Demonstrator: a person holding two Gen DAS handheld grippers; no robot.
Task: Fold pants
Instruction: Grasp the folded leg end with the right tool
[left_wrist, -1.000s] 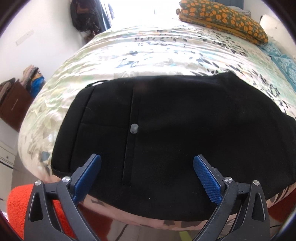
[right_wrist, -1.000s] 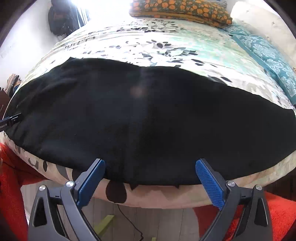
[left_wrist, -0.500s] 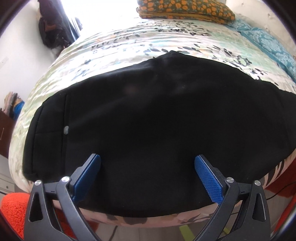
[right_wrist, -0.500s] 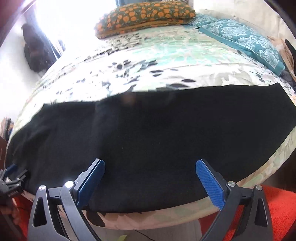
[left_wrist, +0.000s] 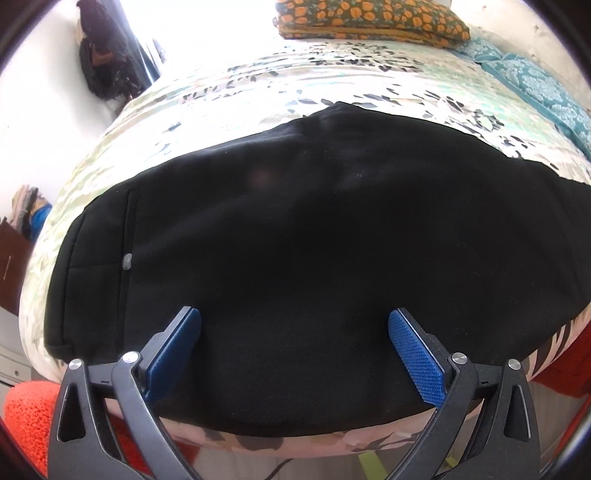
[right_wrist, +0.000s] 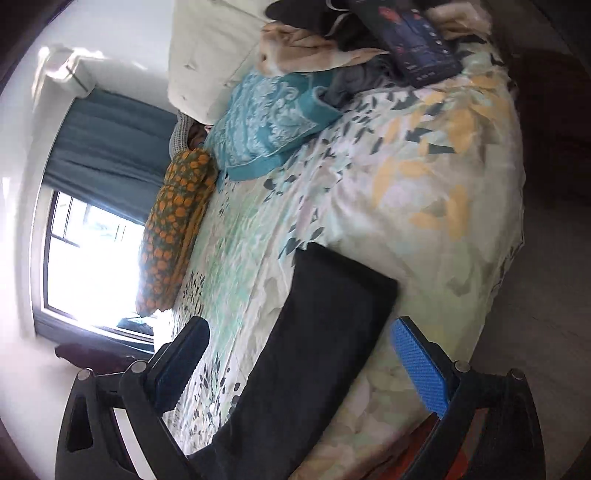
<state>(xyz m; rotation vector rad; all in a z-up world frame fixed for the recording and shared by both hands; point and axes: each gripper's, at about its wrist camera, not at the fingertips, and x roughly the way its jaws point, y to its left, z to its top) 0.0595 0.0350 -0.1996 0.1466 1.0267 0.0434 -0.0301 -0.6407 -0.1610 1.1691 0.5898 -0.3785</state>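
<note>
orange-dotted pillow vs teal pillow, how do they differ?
The orange-dotted pillow is dark green with orange spots; the teal pillow has a pale damask print. The orange-dotted pillow lies nearer the window, the teal pillow nearer the white headboard. Both rest on the floral bedspread, away from the black pants.

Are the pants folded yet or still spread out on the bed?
Spread out, flat along the bed edge. The pants show waist to leg end as one long strip; no cross fold visible.

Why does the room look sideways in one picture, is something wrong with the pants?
Nothing is wrong with the black pants: they lie flat and smooth on the flowery bedspread. The room looks sideways only because the right gripper is turned on its side. Both it and the left gripper are open and empty.
</note>
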